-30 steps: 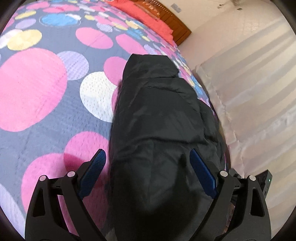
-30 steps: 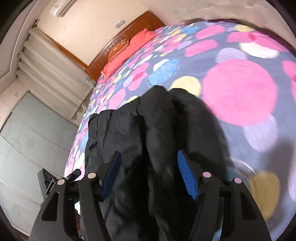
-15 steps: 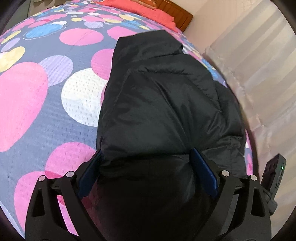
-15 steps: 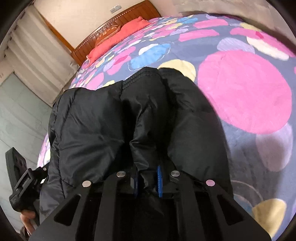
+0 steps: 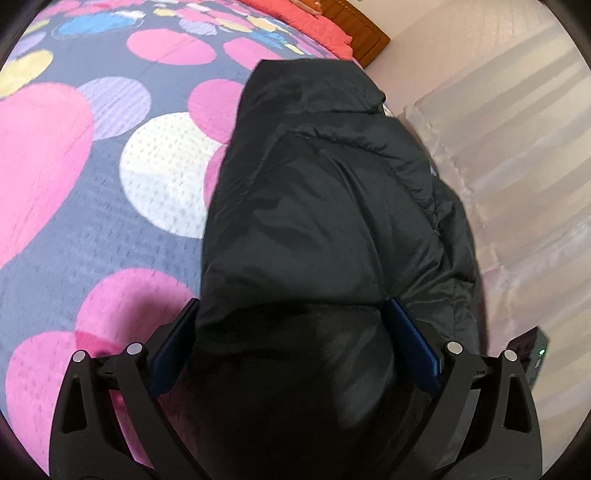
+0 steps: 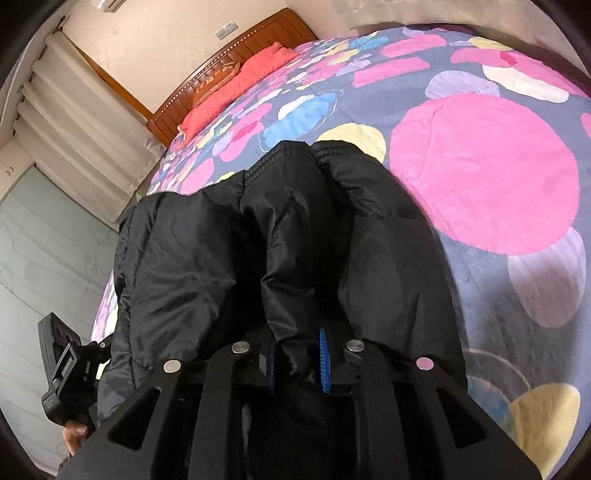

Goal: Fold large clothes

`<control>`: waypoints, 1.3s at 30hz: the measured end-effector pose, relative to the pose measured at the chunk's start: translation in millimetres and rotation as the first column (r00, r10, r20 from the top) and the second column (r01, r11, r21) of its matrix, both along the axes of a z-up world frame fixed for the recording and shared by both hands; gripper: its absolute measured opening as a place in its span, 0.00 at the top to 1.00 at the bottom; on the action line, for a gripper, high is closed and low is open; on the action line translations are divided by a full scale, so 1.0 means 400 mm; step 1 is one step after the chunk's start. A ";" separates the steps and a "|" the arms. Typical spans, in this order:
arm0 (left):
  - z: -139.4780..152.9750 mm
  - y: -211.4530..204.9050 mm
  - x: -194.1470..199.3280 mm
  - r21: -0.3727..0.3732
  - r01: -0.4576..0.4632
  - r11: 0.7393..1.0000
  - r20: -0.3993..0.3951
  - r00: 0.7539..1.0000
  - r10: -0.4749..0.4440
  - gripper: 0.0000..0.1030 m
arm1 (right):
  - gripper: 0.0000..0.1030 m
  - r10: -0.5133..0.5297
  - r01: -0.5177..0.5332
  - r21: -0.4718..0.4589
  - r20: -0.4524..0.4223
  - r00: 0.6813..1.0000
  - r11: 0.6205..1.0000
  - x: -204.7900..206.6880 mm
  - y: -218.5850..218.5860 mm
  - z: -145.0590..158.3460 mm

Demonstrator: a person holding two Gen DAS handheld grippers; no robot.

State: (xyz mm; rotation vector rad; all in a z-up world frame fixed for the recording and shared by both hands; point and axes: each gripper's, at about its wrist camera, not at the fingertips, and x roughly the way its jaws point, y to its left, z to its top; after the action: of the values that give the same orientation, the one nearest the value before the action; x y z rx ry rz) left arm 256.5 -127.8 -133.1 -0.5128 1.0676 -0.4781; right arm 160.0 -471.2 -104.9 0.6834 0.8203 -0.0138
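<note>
Across the bed [image 5: 110, 229] lies a grey cover with pink, white, blue and yellow dots; on it, along the edge toward the curtains [image 5: 517, 155], we find the black jacket [image 5: 325, 221], puffy and partly folded.

We hold both claws tipped steeply downward over the jacket's near end. The left claw [image 5: 291, 343] stands wide, its blue pads [image 5: 413, 350] flanking a thick fold of the jacket at 5 and 7 o'clock in its view; the jaws are still widening, and we cannot tell whether the pads press the cloth or only lie against it. The right claw [image 6: 297, 356] is narrow, pinching a ridge of jacket fabric between its pads at 6 o'clock, though its jaws are easing open slightly.

From the left wrist we see the jacket running away toward 12 o'clock, with the red pillow [image 5: 310, 26] and the headboard [image 5: 362, 29] at 1 o'clock, and a dark device with a green light at 4 o'clock. Only the right wrist view shows the jacket's ribbed cuffs [image 6: 291, 155] at 12 o'clock, the wall with an air conditioner at 11 o'clock, a glass door at 9 o'clock, and at 8 o'clock the other handle [image 6: 62, 365] with a hand [image 6: 75, 435] below it.
</note>
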 end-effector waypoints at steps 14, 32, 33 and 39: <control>-0.050 0.183 -0.036 -0.132 -0.085 0.988 -0.015 0.996 0.084 0.02 | 0.24 -0.073 0.070 0.064 0.042 0.996 0.995 -0.053 -0.109 0.010; -0.059 0.054 0.013 -0.145 0.132 0.981 -0.011 0.991 -0.135 0.04 | 0.24 0.104 -0.110 0.163 0.048 0.993 0.981 0.051 -0.005 -0.054; -0.052 0.049 0.010 -0.134 0.142 0.981 -0.003 0.990 -0.144 0.04 | 0.26 0.101 -0.108 0.156 0.051 0.994 0.982 0.047 0.000 -0.052; -0.023 0.027 -0.008 -0.085 0.185 0.979 0.035 0.983 -0.183 0.04 | 0.45 0.089 -0.103 0.150 0.094 0.992 0.983 0.027 0.018 -0.034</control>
State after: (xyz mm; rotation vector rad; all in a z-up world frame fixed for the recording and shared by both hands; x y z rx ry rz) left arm 253.4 -116.9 -142.2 -0.4854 1.0764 -0.6959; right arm 170.9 -464.0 -118.5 0.7840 0.7745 0.1673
